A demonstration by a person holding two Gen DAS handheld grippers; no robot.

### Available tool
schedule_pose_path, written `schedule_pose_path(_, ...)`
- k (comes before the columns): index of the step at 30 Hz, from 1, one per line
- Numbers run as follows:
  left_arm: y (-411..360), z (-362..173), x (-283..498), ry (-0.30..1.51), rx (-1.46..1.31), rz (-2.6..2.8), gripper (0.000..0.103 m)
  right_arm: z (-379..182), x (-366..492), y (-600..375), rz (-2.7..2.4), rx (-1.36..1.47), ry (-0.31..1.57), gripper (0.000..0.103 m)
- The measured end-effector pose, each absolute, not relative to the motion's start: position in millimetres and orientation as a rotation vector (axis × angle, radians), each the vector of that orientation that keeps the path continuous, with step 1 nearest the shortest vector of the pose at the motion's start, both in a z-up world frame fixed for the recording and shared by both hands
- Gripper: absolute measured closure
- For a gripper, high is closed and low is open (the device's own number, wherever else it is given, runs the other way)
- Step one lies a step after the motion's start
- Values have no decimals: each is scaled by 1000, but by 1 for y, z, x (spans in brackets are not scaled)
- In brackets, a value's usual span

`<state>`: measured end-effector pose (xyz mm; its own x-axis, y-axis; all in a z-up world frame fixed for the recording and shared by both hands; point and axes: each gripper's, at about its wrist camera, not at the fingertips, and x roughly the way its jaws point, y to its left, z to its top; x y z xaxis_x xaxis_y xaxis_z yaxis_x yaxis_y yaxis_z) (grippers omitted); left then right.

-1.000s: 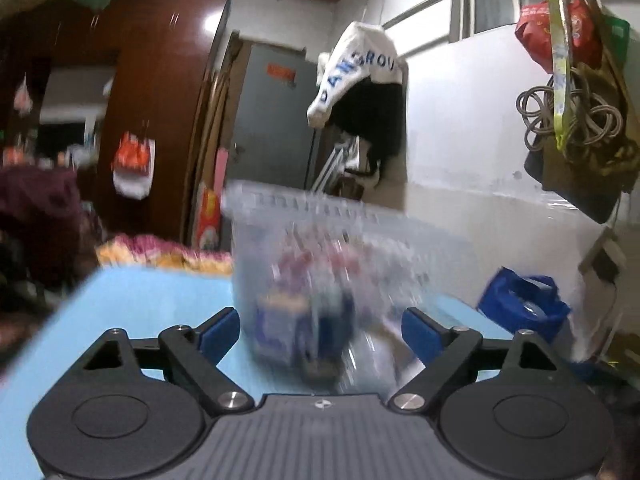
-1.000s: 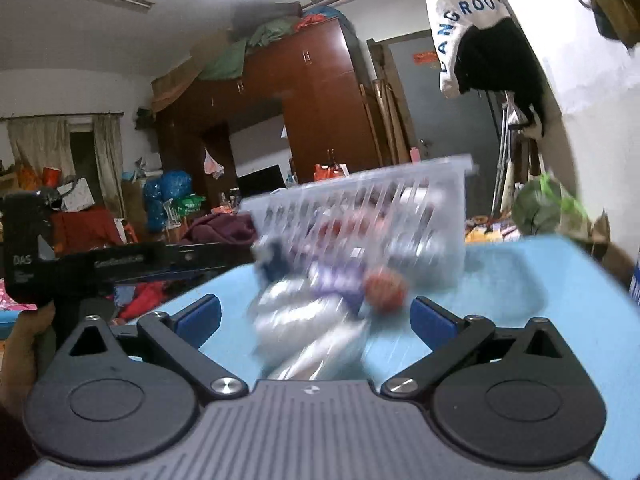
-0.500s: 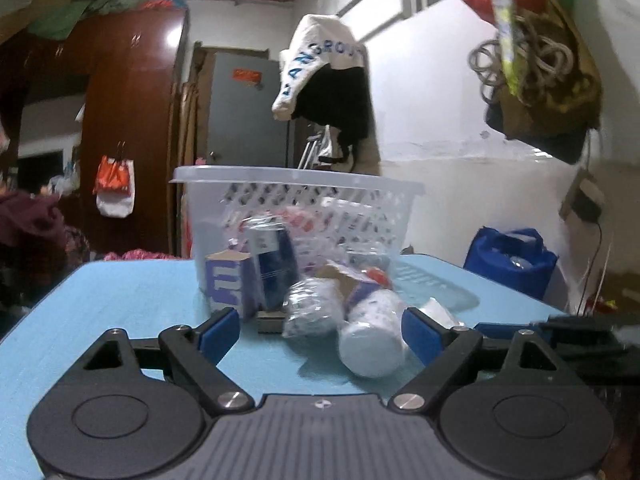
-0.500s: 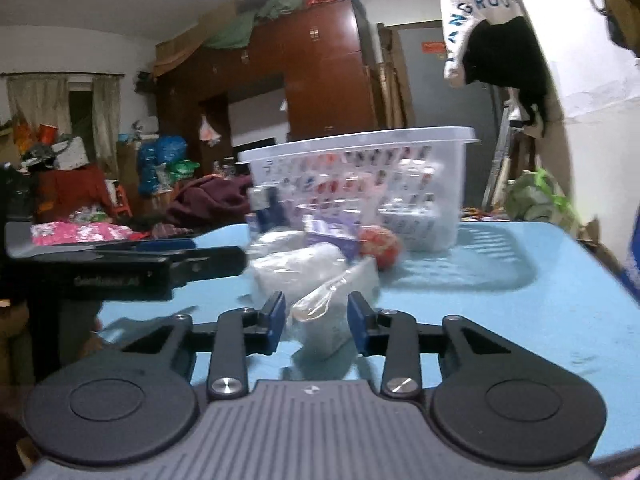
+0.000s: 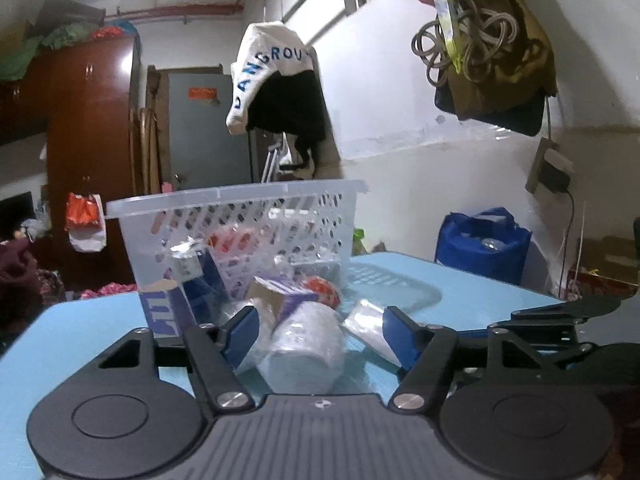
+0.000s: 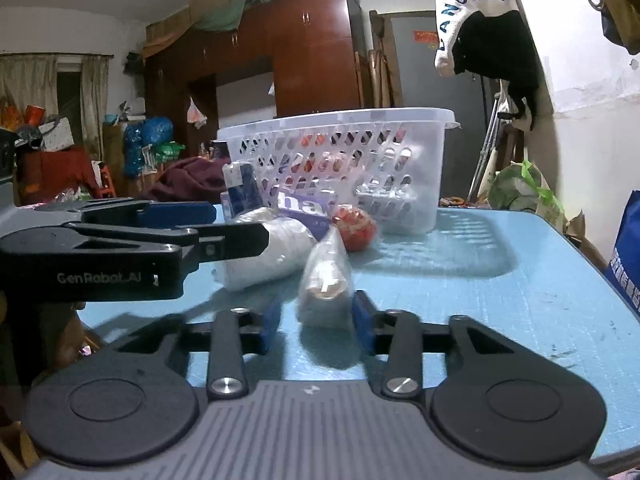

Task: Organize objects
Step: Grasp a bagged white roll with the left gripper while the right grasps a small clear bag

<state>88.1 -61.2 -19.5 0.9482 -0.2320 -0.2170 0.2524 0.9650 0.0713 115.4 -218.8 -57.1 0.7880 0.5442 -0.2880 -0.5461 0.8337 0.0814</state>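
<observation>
A white perforated basket (image 5: 240, 216) (image 6: 344, 160) stands on the blue table, with a pile of objects in front of it. My left gripper (image 5: 316, 338) is open around a wrapped white roll (image 5: 304, 354) lying on the table. My right gripper (image 6: 316, 322) is open on either side of a clear plastic bag of white stuff (image 6: 326, 280), not clamping it. Behind lie a purple box (image 6: 306, 210), a red round object (image 6: 354, 227), a dark blue carton (image 6: 242, 190) and a blue-lettered box (image 5: 166, 312). The left gripper also shows in the right wrist view (image 6: 224, 240).
The blue table (image 6: 500, 292) ends at the right edge (image 6: 600, 268). A blue bag (image 5: 480, 244) stands beyond the table by the white wall. Clothes hang from a rail (image 5: 276, 84). A wardrobe (image 6: 312, 60) and clutter fill the back.
My left gripper has moved in and narrowed around the white roll. My right gripper, nearly shut half a second ago, has opened wider around the clear bag.
</observation>
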Motion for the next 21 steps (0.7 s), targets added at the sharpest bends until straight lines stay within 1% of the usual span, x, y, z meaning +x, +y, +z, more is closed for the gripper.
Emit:
schedule_pose_path(8, -76, -28, 99, 261, 162, -205, 32, -52, 115, -245, 551, 18, 307, 69)
schedule_pose_path(13, -75, -30, 102, 295, 165, -197, 32, -54, 118, -238, 549, -4, 307, 65)
schedule_pose_path(15, -76, -30, 103, 302, 167, -197, 32, -53, 120, -235, 546, -16, 307, 58)
schedule_pose_path(16, -77, -30, 104, 313, 174, -200, 32, -53, 122, -234, 546, -21, 313, 58)
schedule_pose_path(18, -79, -29, 108, 341, 195, -204, 32, -55, 124, -232, 545, -23, 319, 58)
schedule_pose_path(19, -80, -28, 111, 368, 201, -205, 35, -55, 125, -232, 543, -22, 324, 59)
schedule_pose_path(20, -80, -28, 115, 397, 196, -209, 38, -56, 125, -232, 543, -23, 329, 63)
schedule_pose_path(21, -79, -28, 118, 417, 187, -212, 43, -56, 125, -232, 544, -27, 329, 67)
